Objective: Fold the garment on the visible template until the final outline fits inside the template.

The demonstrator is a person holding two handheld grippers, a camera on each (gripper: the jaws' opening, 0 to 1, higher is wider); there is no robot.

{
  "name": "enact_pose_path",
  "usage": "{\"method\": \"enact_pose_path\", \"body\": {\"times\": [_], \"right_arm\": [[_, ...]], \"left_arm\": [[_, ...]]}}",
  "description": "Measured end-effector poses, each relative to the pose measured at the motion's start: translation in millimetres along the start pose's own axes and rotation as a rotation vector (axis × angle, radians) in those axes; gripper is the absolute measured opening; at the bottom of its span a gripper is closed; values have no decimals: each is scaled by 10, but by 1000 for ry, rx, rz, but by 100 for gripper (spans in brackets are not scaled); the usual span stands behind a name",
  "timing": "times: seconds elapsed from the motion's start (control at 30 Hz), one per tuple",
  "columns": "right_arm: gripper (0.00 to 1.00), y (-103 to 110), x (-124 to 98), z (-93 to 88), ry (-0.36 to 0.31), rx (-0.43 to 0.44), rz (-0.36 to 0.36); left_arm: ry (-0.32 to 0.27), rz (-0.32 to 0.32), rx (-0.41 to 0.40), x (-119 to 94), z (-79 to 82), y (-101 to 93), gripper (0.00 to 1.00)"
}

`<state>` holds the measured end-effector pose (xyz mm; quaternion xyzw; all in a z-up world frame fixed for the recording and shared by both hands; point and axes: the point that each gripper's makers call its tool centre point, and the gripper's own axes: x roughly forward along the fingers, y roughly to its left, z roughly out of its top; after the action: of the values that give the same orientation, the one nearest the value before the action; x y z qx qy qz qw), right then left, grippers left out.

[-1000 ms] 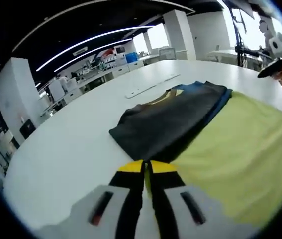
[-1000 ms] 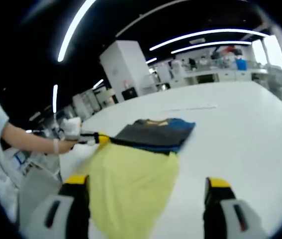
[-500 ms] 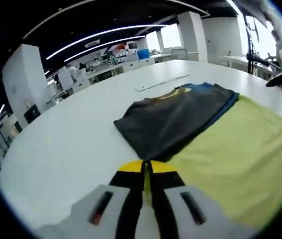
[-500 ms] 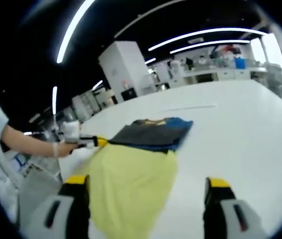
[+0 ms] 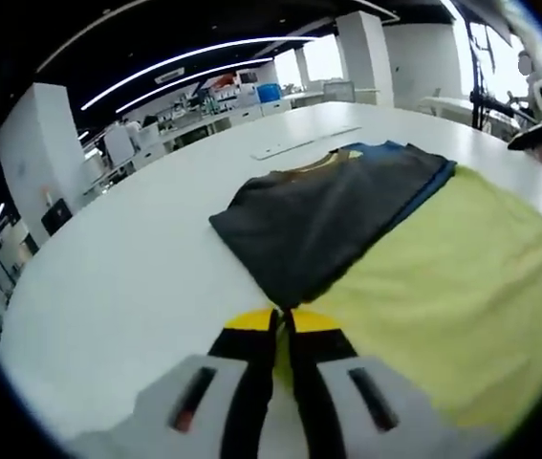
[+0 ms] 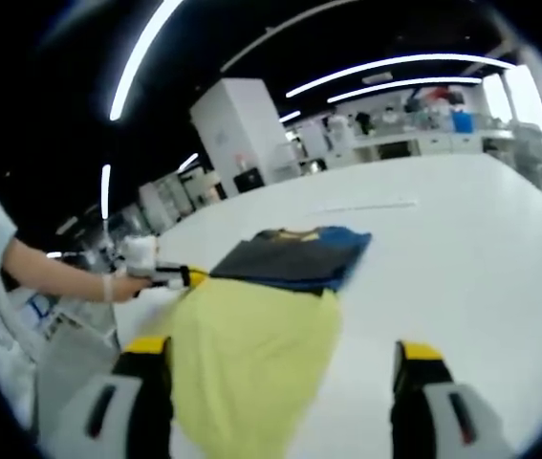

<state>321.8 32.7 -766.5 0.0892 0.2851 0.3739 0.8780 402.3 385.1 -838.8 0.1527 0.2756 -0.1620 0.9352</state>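
Observation:
A folded dark grey garment [image 5: 337, 210] with a blue layer and a yellow collar lies partly on a yellow template sheet [image 5: 452, 296] on the white table. My left gripper [image 5: 283, 320] is shut where the garment's near corner meets the sheet's edge, and cloth seems pinched between its tips. In the right gripper view the garment [image 6: 290, 258] sits at the far end of the template [image 6: 251, 344], with the left gripper [image 6: 183, 277] at its left corner, held by a hand. My right gripper [image 6: 280, 349] is open, hovering above the template's near part with nothing between its fingers.
The large white table [image 5: 127, 277] extends far around the cloth. A thin pale strip [image 5: 304, 143] lies on it beyond the garment, also seen as the strip [image 6: 366, 206]. A person's arm [image 6: 51, 273] reaches in from the left. Benches and a white column [image 6: 247, 134] stand behind.
My left gripper has drifted slightly left with the garment's corner staying at its tips; its view tilted a little. The right gripper has stayed open and still.

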Motion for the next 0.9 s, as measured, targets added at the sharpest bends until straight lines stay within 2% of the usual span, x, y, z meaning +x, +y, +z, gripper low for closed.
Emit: {"method": "enact_pose_path", "body": {"times": [0.13, 0.23, 0.33, 0.43, 0.47, 0.6, 0.63, 0.77, 0.8, 0.9], "right_arm": [[96, 19, 9, -6, 4, 2, 1], [96, 29, 12, 3, 8, -8, 7], [96, 43, 17, 11, 12, -10, 12], [97, 58, 28, 17, 11, -11, 15], [97, 68, 31, 11, 16, -17, 17], [97, 104, 30, 7, 24, -39, 24], [98, 107, 29, 15, 24, -47, 25], [99, 124, 21, 55, 20, -65, 30], [99, 121, 21, 65, 18, -66, 29], [99, 149, 26, 94, 11, -88, 33]], "left_arm": [[-1, -3, -12, 8, 0, -1, 3], [-12, -33, -30, -29, 25, -54, 11], [-25, -68, -15, -60, 31, -89, 26], [-64, -104, -50, -163, 93, -167, 38], [-72, -116, -66, -180, 109, -184, 45], [-92, -133, -49, -261, 133, -200, 67], [-113, -155, -69, -330, 204, -277, 71], [-177, -189, -116, -375, 301, -281, 98], [-187, -216, -159, -421, 334, -320, 97], [-214, -241, -162, -574, 405, -370, 99]]}}
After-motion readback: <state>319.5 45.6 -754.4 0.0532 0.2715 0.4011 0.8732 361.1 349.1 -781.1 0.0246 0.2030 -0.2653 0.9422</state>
